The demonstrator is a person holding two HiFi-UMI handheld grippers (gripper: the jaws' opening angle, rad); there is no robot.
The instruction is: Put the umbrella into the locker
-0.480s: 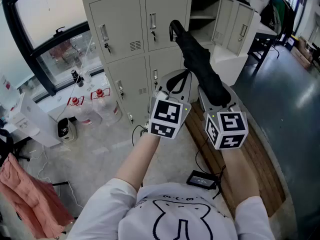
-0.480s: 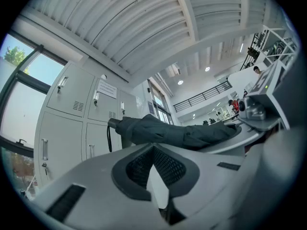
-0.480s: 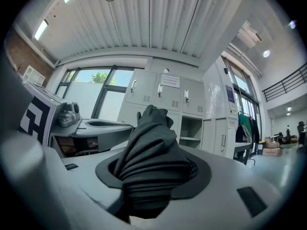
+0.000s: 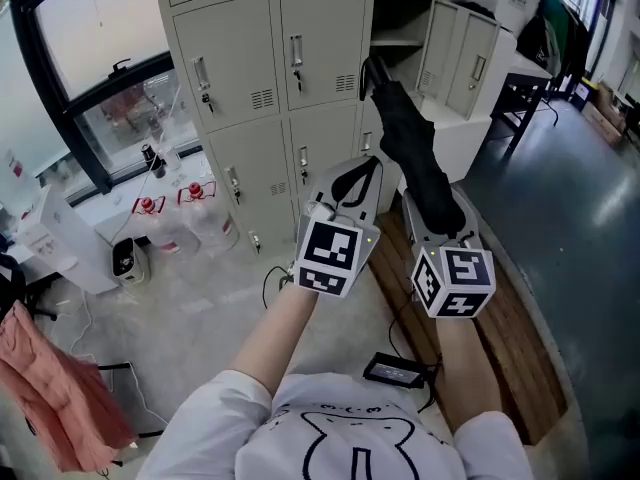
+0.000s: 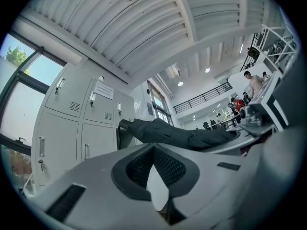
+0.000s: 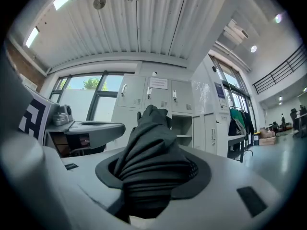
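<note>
A folded black umbrella (image 4: 415, 158) sticks forward and up out of my right gripper (image 4: 432, 196), which is shut on its lower end. Its far end (image 4: 372, 68) hangs just before the open locker compartment (image 4: 400, 18) in the grey locker bank (image 4: 250, 78). In the right gripper view the umbrella's pleated cloth (image 6: 151, 157) fills the space between the jaws. My left gripper (image 4: 350, 176) is close beside it on the left, open, with nothing between its jaws. The left gripper view shows the umbrella (image 5: 177, 135) lying across to the right.
Locker doors (image 4: 455, 53) stand open to the right of the compartment. Two red-capped bottles (image 4: 195, 196) and a white appliance (image 4: 128, 256) sit on the floor at the left. A wooden platform (image 4: 505, 318) and a black device with a cable (image 4: 393, 371) lie below my hands.
Both grippers and the umbrella have shifted a little to the right, and the umbrella's far end now sits closer to the open compartment.
</note>
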